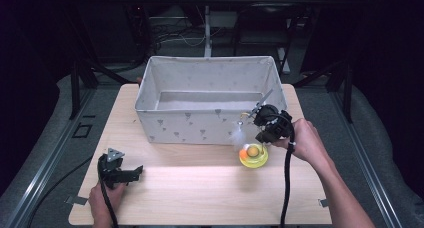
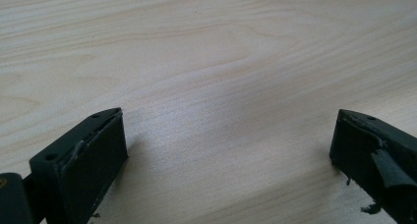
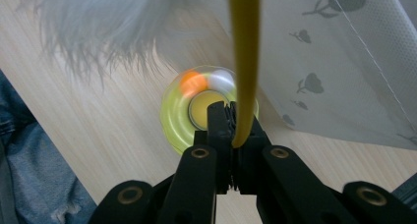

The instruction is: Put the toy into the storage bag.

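**Right gripper clamps the toy's yellow stem**

The right gripper has its jaws closed on the yellow stem of a cat toy, whose round yellow base sits on the table just in front of the fabric box, at its 5 o'clock corner. A white feather hangs beside it. The left gripper rests at the table's 8 o'clock, jaws wide apart, holding nothing.

The left gripper rests low at the near left, held by the left hand, its jaws spread wide with nothing between them. The right gripper is raised at the right, tipped downward, jaws pinched together on a thin yellow stem. The right hand grips it from behind, forearm stretching back to the near right.
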